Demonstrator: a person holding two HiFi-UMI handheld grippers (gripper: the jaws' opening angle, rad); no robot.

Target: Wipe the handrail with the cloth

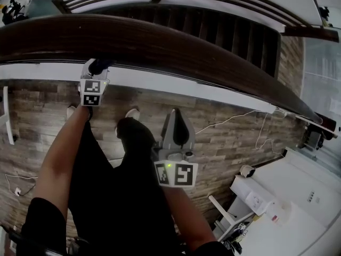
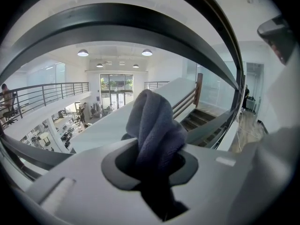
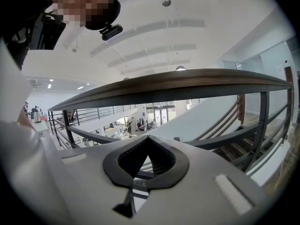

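Observation:
The dark wooden handrail [image 1: 160, 44] runs across the top of the head view and drops away to the right. My left gripper [image 1: 97, 68] reaches up to its underside at the left, shut on a grey-blue cloth [image 2: 153, 123] that bunches out between the jaws. In the left gripper view the handrail [image 2: 117, 18] arches as a dark band just above the cloth; I cannot tell whether they touch. My right gripper [image 1: 178, 116] hangs lower, in front of my legs and short of the rail, shut with nothing in it. In the right gripper view the handrail [image 3: 178, 86] crosses above the right gripper [image 3: 147, 139].
Beyond the rail a dark staircase [image 1: 229, 33] goes down. I stand on a wood-plank floor [image 1: 229, 140] with thin cables [image 1: 250, 119] trailing to the right. White furniture [image 1: 287, 212] fills the lower right corner. My black trousers [image 1: 122, 196] take up the lower middle.

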